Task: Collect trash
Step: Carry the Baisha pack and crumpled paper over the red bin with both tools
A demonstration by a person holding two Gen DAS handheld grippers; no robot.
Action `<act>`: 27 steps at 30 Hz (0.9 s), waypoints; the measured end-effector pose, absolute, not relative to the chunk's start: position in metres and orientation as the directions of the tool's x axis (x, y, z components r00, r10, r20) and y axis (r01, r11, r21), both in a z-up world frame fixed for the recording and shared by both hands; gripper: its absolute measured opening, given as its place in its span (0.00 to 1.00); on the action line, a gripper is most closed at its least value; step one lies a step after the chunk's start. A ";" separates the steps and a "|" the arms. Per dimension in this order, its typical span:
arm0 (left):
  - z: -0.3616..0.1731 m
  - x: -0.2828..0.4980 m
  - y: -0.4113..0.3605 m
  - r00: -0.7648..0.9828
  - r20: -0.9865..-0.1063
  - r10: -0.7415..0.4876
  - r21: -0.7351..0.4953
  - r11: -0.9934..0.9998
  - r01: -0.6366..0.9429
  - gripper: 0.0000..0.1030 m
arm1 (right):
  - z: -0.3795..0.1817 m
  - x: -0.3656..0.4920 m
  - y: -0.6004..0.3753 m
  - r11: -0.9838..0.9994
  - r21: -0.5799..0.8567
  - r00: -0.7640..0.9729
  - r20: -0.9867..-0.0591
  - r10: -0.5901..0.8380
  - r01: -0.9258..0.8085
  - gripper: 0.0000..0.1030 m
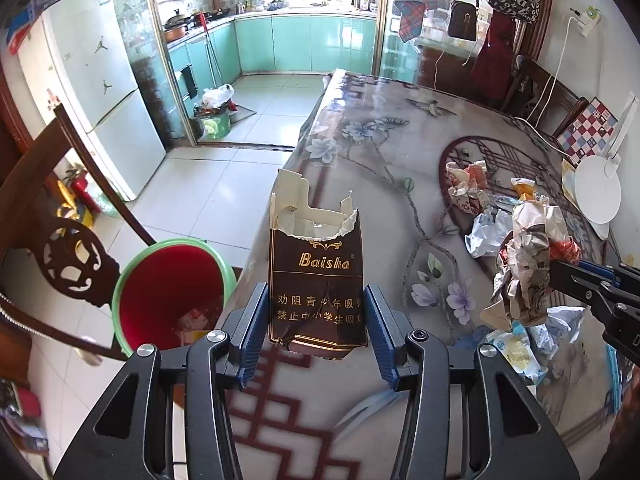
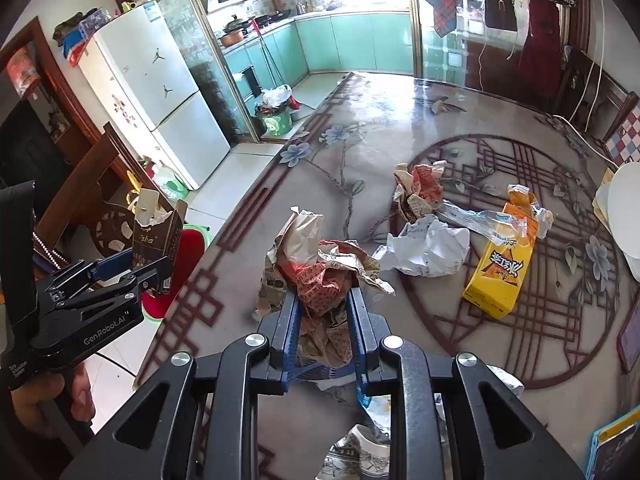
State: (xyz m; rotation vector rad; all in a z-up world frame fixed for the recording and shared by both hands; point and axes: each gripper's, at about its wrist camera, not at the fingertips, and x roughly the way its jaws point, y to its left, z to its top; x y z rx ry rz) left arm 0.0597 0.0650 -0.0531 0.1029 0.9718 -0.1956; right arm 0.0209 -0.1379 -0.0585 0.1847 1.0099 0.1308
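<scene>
My left gripper [image 1: 316, 308] is shut on a torn brown Baisha cigarette pack [image 1: 318, 276] and holds it upright above the table's left edge. It also shows in the right wrist view [image 2: 154, 240]. A red bin with a green rim [image 1: 172, 292] stands on the floor just left of the table. My right gripper [image 2: 322, 300] is shut on a crumpled wad of printed paper [image 2: 320, 276], lifted above the table; the wad shows in the left wrist view [image 1: 524, 264]. More trash lies on the table: a yellow carton [image 2: 500, 276], white crumpled paper [image 2: 424, 252], a red-white wrapper [image 2: 420, 188].
The table [image 2: 360, 128] has a glossy floral cover. A carved wooden chair [image 1: 68, 248] stands beside the bin. A white disc-shaped lamp base [image 1: 598, 192] sits at the table's right. A white fridge [image 1: 88, 80] and a second green bin [image 1: 216, 124] stand farther off.
</scene>
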 end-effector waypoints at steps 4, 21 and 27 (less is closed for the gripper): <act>-0.055 0.065 0.074 0.545 -0.829 -0.123 -0.008 0.978 0.209 0.44 | -0.059 0.026 -0.125 0.977 0.211 0.521 -0.831 0.192 -0.024 0.20; -0.067 0.089 0.131 0.523 -0.845 -0.117 -0.025 0.983 0.179 0.44 | -0.066 0.054 -0.066 0.978 0.203 0.495 -0.846 0.195 -0.039 0.20; -0.077 0.100 0.166 0.505 -0.859 -0.085 -0.026 0.992 0.122 0.44 | -0.075 0.072 -0.034 0.973 0.220 0.474 -0.852 0.224 -0.065 0.21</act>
